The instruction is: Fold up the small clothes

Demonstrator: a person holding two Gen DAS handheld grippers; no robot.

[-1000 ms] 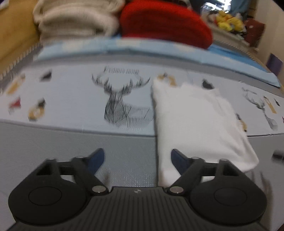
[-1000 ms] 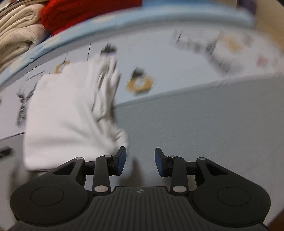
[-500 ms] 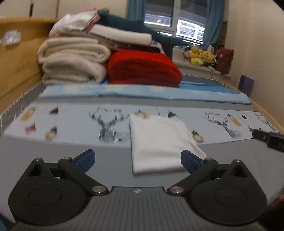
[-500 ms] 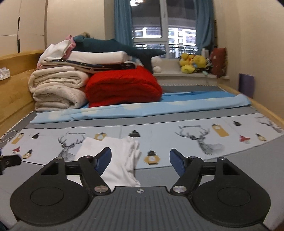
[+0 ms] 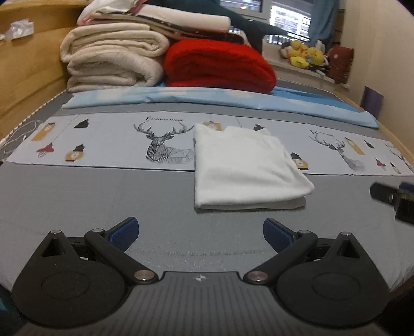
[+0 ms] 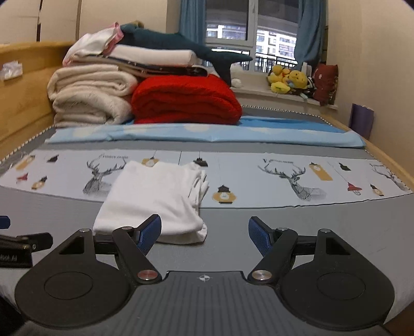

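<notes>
While the left tool (image 5: 199, 232) is hovering with jaws spread wide and gripping nothing, the folded white garment (image 5: 245, 168) is lying flat on the bed (image 5: 90, 196), straddling the deer-print cloth (image 5: 108, 139). Further right, the right tool (image 6: 205, 232) is gaping just as wide, holding nothing.

A home bedroom

A bed (image 6: 258, 219) is carrying folded blankets (image 6: 90, 95) (cream, red), while plush toys (image 6: 287, 78) are sitting beside the curtained window (image 6: 248, 23).

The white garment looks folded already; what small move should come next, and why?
Probably draw both tongs back and leave it. The white garment lies as a compact folded rectangle on the bed. The left tongs and right tongs are open, holding nothing. Only its right edge layers look slightly uneven.
</notes>
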